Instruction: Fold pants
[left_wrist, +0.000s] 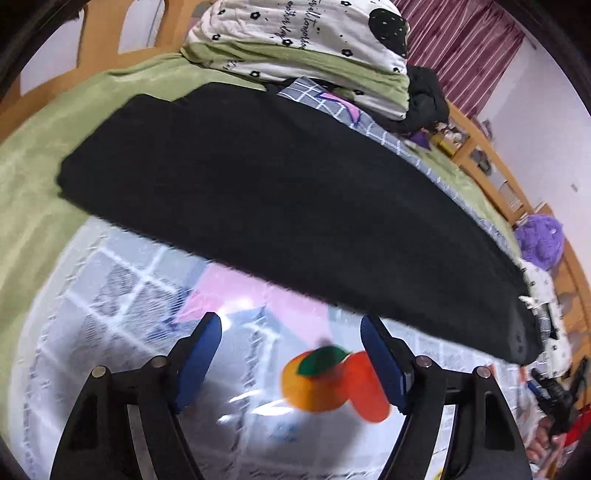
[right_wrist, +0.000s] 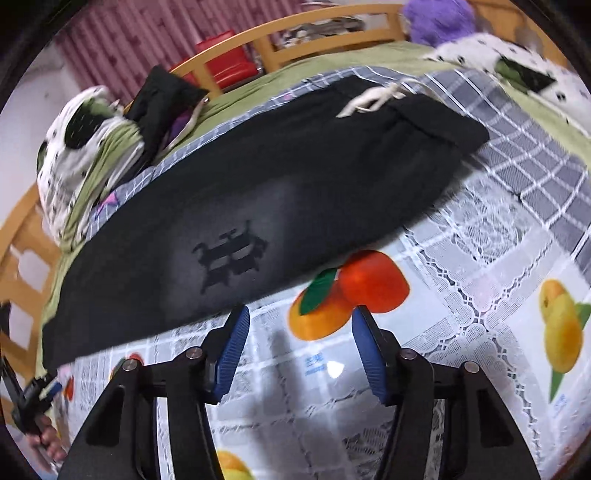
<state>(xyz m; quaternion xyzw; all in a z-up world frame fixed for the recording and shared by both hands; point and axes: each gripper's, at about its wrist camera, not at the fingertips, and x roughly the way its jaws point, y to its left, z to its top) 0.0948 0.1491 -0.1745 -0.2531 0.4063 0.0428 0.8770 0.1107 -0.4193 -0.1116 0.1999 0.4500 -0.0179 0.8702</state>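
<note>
The black pants (left_wrist: 277, 192) lie flat and lengthwise across the bed, on a glossy fruit-printed cloth (left_wrist: 122, 295). My left gripper (left_wrist: 291, 321) hovers over the cloth just short of the pants' near edge, open, with nothing between its blue pads. In the right wrist view the pants (right_wrist: 258, 184) show a dark emblem (right_wrist: 229, 258), and a white drawstring (right_wrist: 373, 98) at the far right waistband. My right gripper (right_wrist: 301, 310) is open over the cloth (right_wrist: 480, 295), its fingertips close to the pants' near hem, with nothing between them.
A folded white-and-green quilt (left_wrist: 306, 48) and a black garment (left_wrist: 424, 99) sit behind the pants. A purple plush (left_wrist: 539, 236) lies near the wooden bed rail (left_wrist: 491, 158). A hand holding the other gripper (right_wrist: 33, 402) shows at lower left.
</note>
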